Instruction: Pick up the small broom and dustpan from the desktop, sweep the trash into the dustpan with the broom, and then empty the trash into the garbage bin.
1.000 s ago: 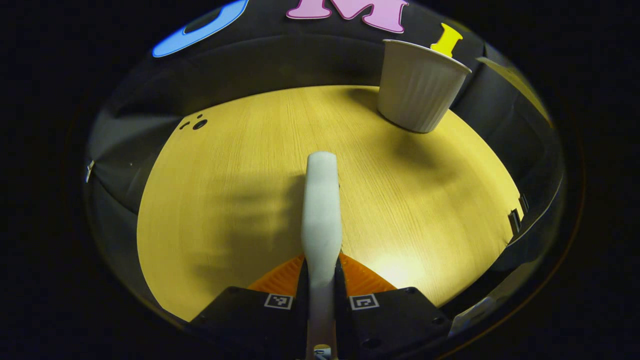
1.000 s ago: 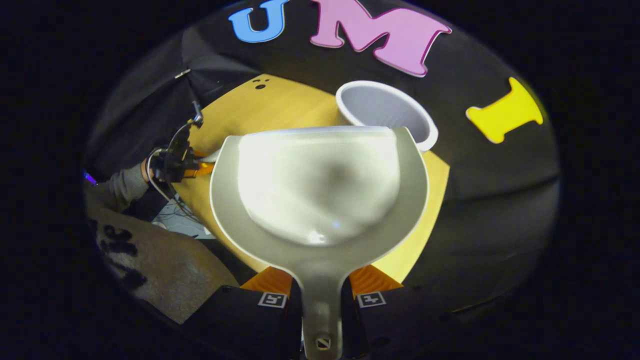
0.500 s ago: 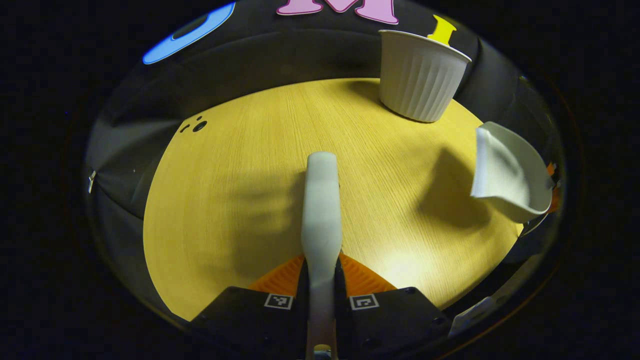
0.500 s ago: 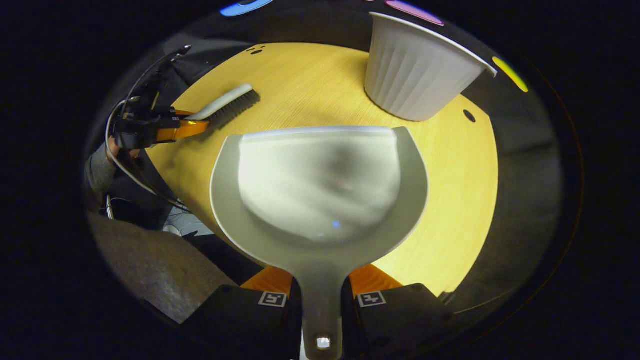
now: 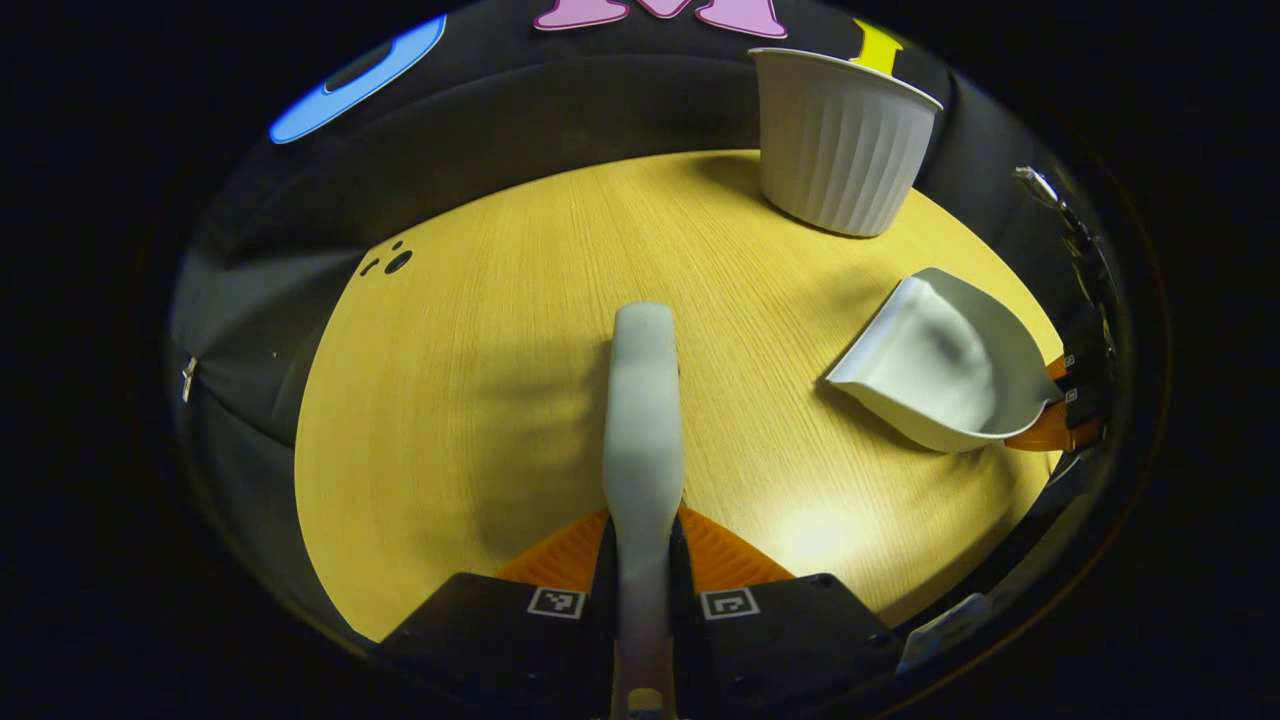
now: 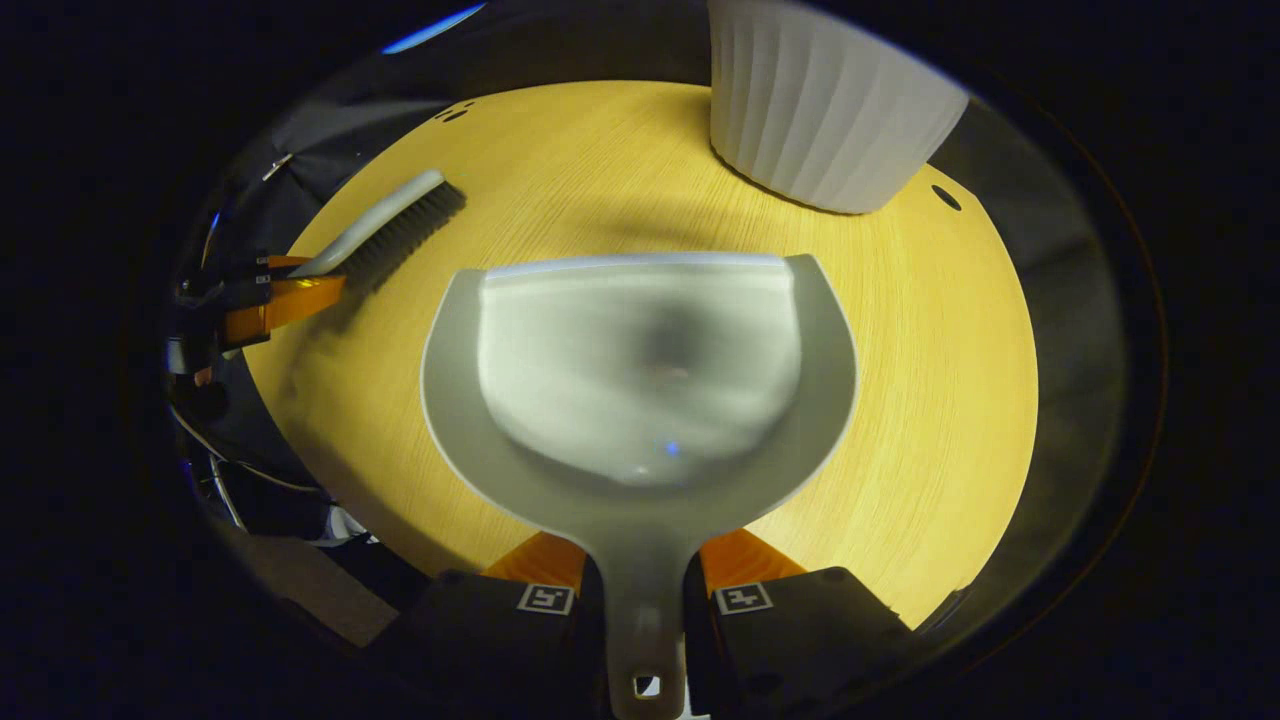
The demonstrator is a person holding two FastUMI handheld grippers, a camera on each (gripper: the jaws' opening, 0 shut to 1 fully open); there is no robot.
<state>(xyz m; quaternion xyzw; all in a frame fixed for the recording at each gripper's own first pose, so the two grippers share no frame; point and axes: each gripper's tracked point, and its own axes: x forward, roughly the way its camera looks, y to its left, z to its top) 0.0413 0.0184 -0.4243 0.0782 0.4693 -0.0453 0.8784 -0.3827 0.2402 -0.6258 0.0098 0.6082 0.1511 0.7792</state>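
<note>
left gripper view: the left gripper (image 5: pixel 641 560) is clamping the broom (image 5: pixel 642 420) above the desk (image 5: pixel 480 380); the right gripper (image 6: pixel 643 580) is pinching the dustpan (image 6: pixel 640 380), pan looking empty, near the bin (image 6: pixel 820 120), likely after dumping.

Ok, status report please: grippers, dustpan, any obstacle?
Left gripper shut on broom. Right gripper shut on dustpan, pan looks empty. Bin ahead, table open between.

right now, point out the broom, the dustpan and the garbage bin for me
broom (image 6: pixel 385 228), right gripper view, on the bristle head.
dustpan (image 6: pixel 640 360), right gripper view, on the middle of the scoop.
garbage bin (image 5: pixel 840 150), left gripper view, on the ribbed side wall.
</note>
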